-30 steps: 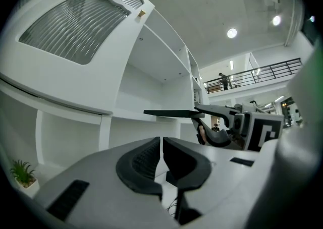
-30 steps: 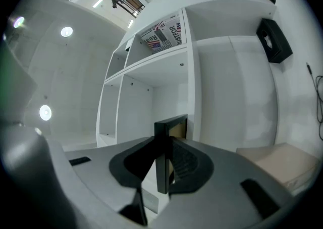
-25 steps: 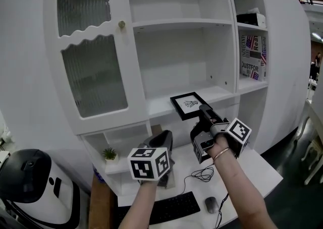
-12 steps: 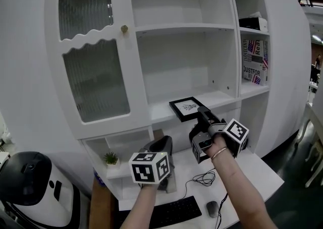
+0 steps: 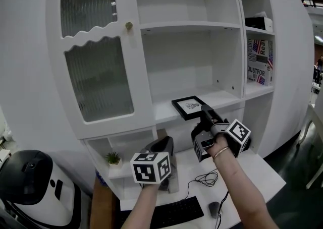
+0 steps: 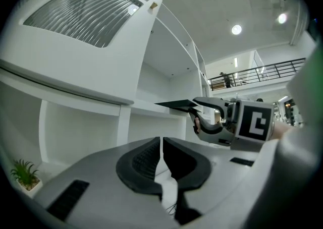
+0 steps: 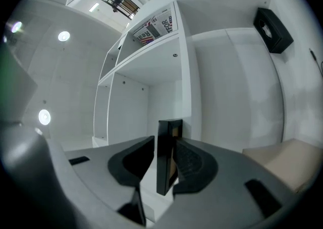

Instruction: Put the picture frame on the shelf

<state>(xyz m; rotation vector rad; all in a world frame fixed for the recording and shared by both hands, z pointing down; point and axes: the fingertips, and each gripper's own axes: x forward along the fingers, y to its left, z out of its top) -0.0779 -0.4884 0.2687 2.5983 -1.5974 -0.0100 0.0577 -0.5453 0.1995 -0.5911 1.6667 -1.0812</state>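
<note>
Though slim, black square picture frame (image 5: 190, 107), small dark drawing inside.

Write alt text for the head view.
The right gripper has a black picture frame between its jaws at the front edge of a white shelf; the jaws have just been opening. The left gripper hangs shut and empty lower down.

Ribbed glass door (image 5: 98, 79) (glossy), smooth painted shelf (image 5: 162, 111)
</note>
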